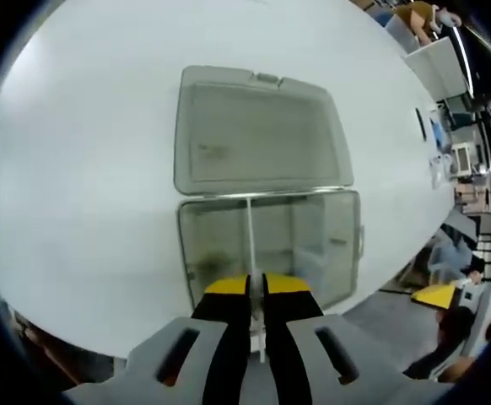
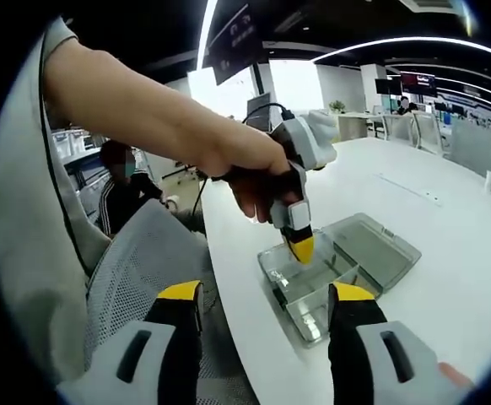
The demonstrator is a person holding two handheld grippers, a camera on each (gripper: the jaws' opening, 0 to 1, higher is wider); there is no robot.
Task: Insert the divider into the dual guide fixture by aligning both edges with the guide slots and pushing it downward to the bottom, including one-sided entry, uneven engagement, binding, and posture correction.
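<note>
My left gripper point(image 1: 256, 291) pinches the thin white divider point(image 1: 250, 240) between yellow-tipped jaws drawn tight on its upper edge, holding it upright inside the clear plastic box point(image 1: 330, 253) that serves as the guide fixture. The box sits on the white worktop point(image 1: 85, 169), its hinged lid point(image 1: 258, 131) lying open flat beyond it. Whether both divider edges sit in their slots, I cannot tell. In the right gripper view, my right gripper point(image 2: 267, 308) hangs back off the worktop's edge, jaws spread wide on nothing, while a hand point(image 2: 250, 181) steers the left gripper over the box. A seated person point(image 2: 123, 198) is behind.
</note>
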